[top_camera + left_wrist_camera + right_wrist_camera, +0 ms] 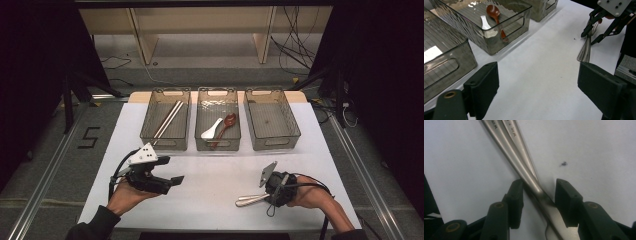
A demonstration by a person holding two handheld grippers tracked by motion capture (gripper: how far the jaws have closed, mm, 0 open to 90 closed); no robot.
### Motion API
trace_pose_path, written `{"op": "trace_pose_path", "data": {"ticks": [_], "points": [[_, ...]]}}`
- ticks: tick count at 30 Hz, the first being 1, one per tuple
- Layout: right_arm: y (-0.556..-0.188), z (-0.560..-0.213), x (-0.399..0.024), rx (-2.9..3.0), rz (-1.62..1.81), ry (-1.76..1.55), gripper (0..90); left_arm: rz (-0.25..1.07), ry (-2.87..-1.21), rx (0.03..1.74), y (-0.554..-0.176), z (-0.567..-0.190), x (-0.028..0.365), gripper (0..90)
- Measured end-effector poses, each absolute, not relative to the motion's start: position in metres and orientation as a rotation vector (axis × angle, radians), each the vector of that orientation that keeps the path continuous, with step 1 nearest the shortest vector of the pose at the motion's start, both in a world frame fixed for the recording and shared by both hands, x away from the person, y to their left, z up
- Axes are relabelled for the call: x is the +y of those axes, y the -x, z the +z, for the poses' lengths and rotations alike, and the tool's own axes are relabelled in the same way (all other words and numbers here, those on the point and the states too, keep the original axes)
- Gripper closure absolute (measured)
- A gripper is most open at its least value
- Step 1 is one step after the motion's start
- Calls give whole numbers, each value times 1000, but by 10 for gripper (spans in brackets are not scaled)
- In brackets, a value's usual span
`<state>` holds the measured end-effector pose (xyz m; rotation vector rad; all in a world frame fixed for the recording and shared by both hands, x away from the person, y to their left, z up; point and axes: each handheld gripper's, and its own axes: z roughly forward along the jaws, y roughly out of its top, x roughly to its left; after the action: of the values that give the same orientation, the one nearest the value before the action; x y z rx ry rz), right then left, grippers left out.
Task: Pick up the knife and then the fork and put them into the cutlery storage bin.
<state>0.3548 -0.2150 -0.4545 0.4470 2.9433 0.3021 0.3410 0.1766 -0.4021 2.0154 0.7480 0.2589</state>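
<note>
Two metal pieces of cutlery [250, 199] [585, 51] [514, 152] lie together on the white table near the front right, one on top of the other. In the left gripper view one shows fork tines. My right gripper [270, 195] [590, 37] [539, 187] points down over them with their handles between its jaws. In the right gripper view the left pad [516, 197] touches the handles, and a gap stays at the right pad [565, 200]. My left gripper [172, 182] [537, 75] hovers at the front left, open, with nothing between its fingers.
Three clear bins stand in a row at the back. The left bin [146, 125] holds chopsticks [167, 120]. The middle bin [217, 145] holds a white spoon [212, 129] and a red-brown spoon [227, 122]. The right bin [295, 131] has nothing in it.
</note>
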Motion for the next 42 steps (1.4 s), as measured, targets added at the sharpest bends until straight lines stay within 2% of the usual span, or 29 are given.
{"op": "trace_pose_path", "data": {"ticks": [14,30,42], "points": [[-352,-454,-210,2964,251,-280,702,257,-2024,745,-341,-403,176,168],[-349,-453,-207,2976,232,-232,809,257,-2015,752,-343,-405,176,170],[-350,-449,-208,2953,275,-263,817,265,-2009,753,-343,-405,177,173]]}}
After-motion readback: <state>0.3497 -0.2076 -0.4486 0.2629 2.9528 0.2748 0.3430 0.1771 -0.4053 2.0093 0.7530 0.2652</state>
